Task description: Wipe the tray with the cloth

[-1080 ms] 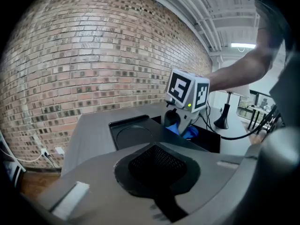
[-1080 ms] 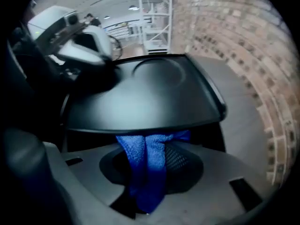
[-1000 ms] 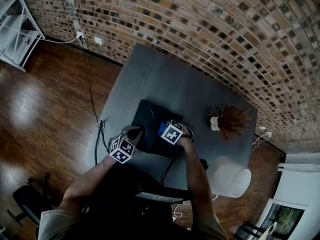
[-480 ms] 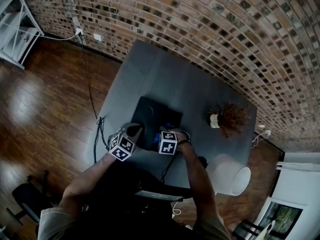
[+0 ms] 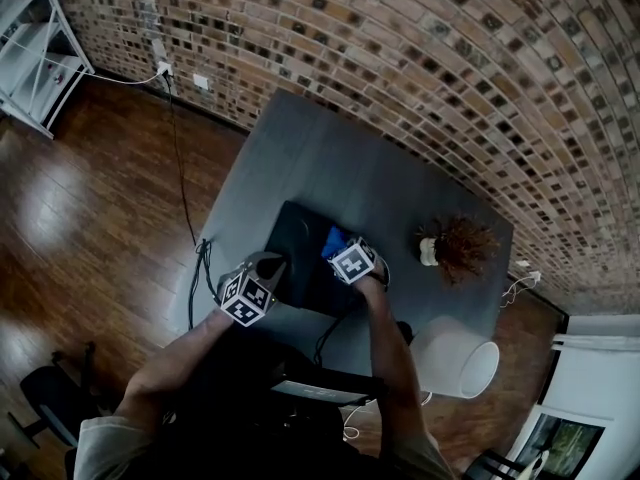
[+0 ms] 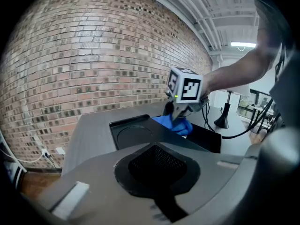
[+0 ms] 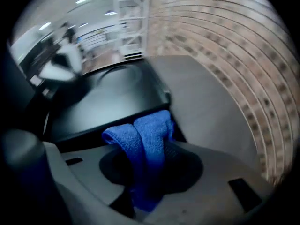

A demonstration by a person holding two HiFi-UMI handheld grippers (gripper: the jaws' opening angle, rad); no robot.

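A black tray point(image 5: 298, 236) lies near the front edge of the grey table point(image 5: 330, 158). My right gripper point(image 5: 345, 251) points steeply down over the tray's right part, shut on a folded blue cloth point(image 5: 333, 239) that hangs from its jaws onto the tray. In the right gripper view the cloth point(image 7: 151, 135) is bunched between the jaws point(image 7: 150, 172) above the tray point(image 7: 103, 102). My left gripper point(image 5: 274, 264) is shut at the tray's near-left corner; whether it pinches the rim is hidden. The left gripper view shows the tray point(image 6: 136, 130), the cloth point(image 6: 177, 124) and the right gripper point(image 6: 180, 114).
A dried plant in a small white pot point(image 5: 455, 240) stands on the table right of the tray. A white rounded seat point(image 5: 458, 353) sits by the table's near-right corner. Cables point(image 5: 200, 268) hang off the left edge. A brick wall runs behind; a white shelf point(image 5: 30, 48) stands far left.
The right gripper swept the cloth toward the tray's near edge, then back away to the far right part. The left gripper stayed where it was.
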